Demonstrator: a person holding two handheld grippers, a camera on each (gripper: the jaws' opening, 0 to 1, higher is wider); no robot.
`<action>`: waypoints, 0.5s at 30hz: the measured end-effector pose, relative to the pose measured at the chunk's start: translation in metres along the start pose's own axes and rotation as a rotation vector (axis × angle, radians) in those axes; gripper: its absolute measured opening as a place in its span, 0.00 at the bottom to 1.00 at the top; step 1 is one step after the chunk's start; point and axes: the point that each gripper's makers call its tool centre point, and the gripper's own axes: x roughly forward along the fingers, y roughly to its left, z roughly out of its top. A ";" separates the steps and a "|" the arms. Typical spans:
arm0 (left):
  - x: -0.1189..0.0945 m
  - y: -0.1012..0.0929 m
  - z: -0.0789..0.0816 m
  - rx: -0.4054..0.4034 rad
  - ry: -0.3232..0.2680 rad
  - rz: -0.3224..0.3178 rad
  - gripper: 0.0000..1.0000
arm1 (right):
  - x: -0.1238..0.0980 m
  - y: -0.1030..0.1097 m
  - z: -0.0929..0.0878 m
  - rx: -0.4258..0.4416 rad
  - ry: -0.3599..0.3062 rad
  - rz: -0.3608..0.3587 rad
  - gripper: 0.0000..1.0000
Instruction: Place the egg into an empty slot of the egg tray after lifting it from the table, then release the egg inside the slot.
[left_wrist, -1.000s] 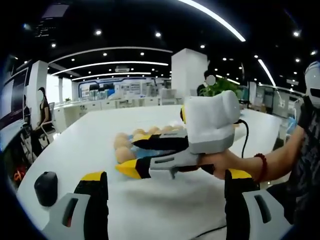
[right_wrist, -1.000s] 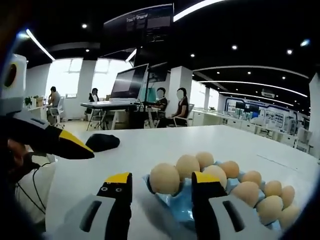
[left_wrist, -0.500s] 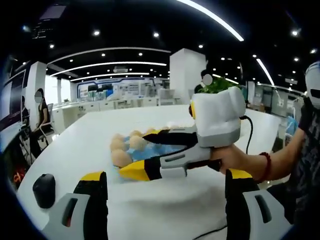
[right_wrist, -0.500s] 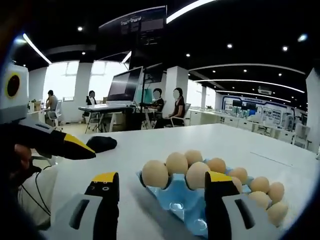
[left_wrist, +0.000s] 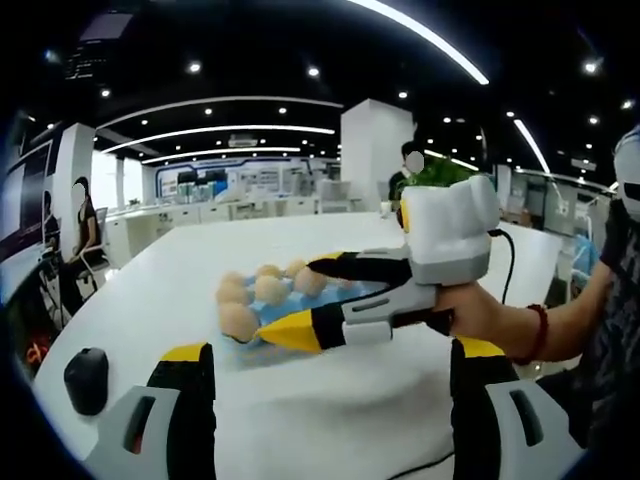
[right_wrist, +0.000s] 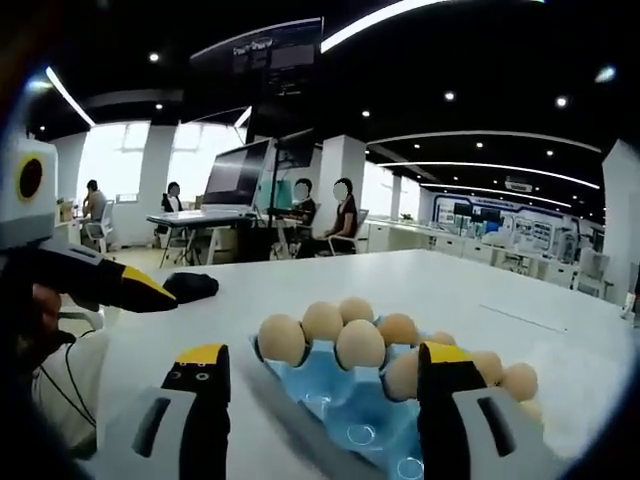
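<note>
Several tan eggs (right_wrist: 322, 322) are sitting in the blue egg tray (right_wrist: 330, 390) on the white tabletop (right_wrist: 300, 275); in the right gripper view they are filling the far rows and the right-hand side, while the near cups toward 6 o'clock are lying bare and glossy. In the left gripper view the same egg tray (left_wrist: 268, 312) is showing at about 10 o'clock from the picture's centre, with eggs (left_wrist: 237, 320) lined along its near edge.

In its own view the right gripper (right_wrist: 325, 385) is standing wide, its two yellow-tipped jaws straddling the near part of the tray with nothing between them; the right jaw is overlapping an egg at about 3 o'clock, though whether it is touching cannot be told. Seen from the left gripper view, the right gripper (left_wrist: 315, 300) is reaching in from 3 o'clock, held by a hand (left_wrist: 478, 308), its jaws parted with one above and one below the tray's near end.

Also spread wide and carrying nothing, the left gripper (left_wrist: 330, 375) is hanging over bare tabletop (left_wrist: 300, 400), well short of the tray. It is also coming into the right gripper view (right_wrist: 150, 292) from 9 o'clock.

One black mouse (left_wrist: 86, 378) is lying on the tabletop at 8 o'clock in the left gripper view, apart from the tray, and is showing again (right_wrist: 192, 288) beyond the left gripper's tip.
</note>
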 end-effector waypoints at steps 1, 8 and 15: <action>0.000 0.000 0.000 0.000 0.001 -0.001 1.00 | -0.001 -0.001 0.000 -0.001 0.001 0.000 0.80; 0.004 -0.004 0.001 0.004 -0.003 -0.011 1.00 | -0.018 -0.016 -0.004 0.022 0.000 -0.042 0.81; 0.009 -0.008 0.002 0.004 -0.006 -0.025 1.00 | -0.036 -0.033 -0.008 0.026 0.004 -0.092 0.81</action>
